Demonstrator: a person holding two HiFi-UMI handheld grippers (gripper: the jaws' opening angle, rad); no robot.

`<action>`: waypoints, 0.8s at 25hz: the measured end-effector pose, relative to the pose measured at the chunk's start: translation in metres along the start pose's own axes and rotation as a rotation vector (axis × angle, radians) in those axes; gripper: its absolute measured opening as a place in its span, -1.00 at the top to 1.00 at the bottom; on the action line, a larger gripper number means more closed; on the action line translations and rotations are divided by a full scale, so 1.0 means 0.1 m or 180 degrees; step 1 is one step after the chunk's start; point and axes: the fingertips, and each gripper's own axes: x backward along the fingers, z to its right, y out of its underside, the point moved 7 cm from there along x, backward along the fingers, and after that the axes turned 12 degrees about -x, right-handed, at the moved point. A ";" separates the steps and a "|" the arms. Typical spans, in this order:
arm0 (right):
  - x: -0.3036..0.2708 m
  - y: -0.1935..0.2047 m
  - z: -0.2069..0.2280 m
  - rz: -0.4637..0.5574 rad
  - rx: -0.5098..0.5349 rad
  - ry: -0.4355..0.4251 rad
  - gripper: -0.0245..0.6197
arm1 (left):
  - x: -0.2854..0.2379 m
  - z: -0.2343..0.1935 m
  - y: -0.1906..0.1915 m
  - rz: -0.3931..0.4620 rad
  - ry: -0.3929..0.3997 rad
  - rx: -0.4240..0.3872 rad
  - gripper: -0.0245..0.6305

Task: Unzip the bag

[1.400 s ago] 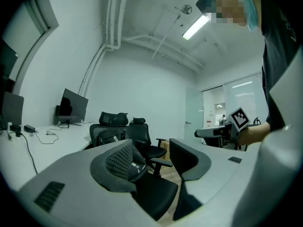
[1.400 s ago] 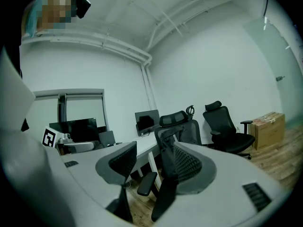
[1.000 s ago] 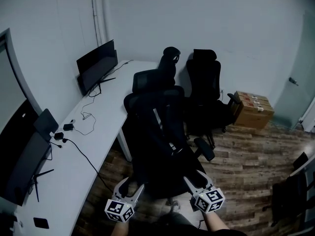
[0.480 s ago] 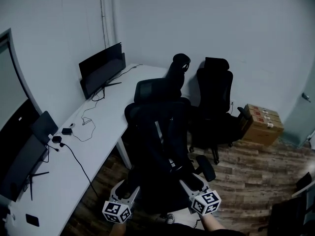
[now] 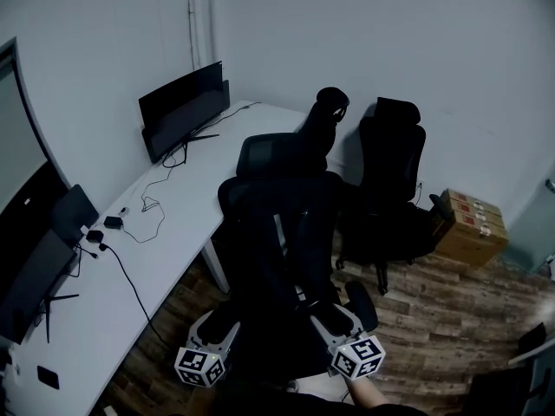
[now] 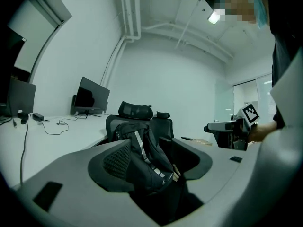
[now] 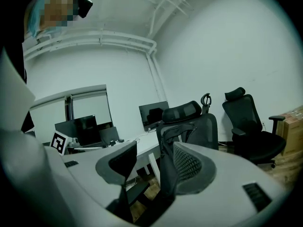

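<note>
The bag point(image 5: 279, 258), black with a pale stripe down its front, is seen upright on the seat of a black chair point(image 5: 270, 156) at the centre of the head view, leaning against the backrest. In the left gripper view the bag fills the middle of the frame, between and beyond the two jaws.

The left gripper point(image 5: 222, 326) is shown at the bottom left of the head view, just beside the bag's lower left side. Its jaws are held wide apart, and no pad is seen pressed on the bag. The right gripper point(image 5: 333, 315) is shown at the bottom centre-right, near the bag's lower right side. Its jaws are likewise spread wide, and nothing is clamped between them. Whether either gripper touches the bag cannot be told.

A white desk point(image 5: 178, 219) runs along the left of the frame, with a monitor point(image 5: 182, 111) at upper left and cables point(image 5: 143, 211) lying on it. A second chair point(image 5: 392, 176) stands right of centre, and boxes point(image 5: 469, 226) are stacked at the right on the floor point(image 5: 434, 306).
</note>
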 end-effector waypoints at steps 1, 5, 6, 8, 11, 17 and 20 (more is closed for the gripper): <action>-0.06 0.01 0.01 -0.0005 -0.0018 0.0018 0.24 | -0.07 -0.07 0.01 0.0001 0.0010 0.0007 0.10; -0.31 0.06 0.03 -0.0011 -0.0067 0.0155 0.24 | -0.39 -0.44 0.08 -0.0038 0.0115 0.0035 0.10; -0.39 0.06 0.02 -0.0007 -0.0083 0.0202 0.24 | -0.48 -0.56 0.08 -0.0056 0.0153 0.0033 0.10; -0.56 0.05 0.00 0.0018 -0.0118 0.0299 0.24 | -0.67 -0.79 0.08 -0.0101 0.0234 0.0011 0.10; -0.82 0.04 -0.03 0.0042 -0.0176 0.0433 0.24 | -0.96 -1.12 0.09 -0.0146 0.0345 0.0003 0.10; -1.46 0.04 -0.09 0.0057 -0.0239 0.0581 0.24 | -1.59 -1.74 0.14 -0.0171 0.0501 -0.0028 0.10; -1.74 0.01 -0.12 0.0059 -0.0235 0.0610 0.24 | -1.91 -1.95 0.20 -0.0206 0.0562 -0.0007 0.09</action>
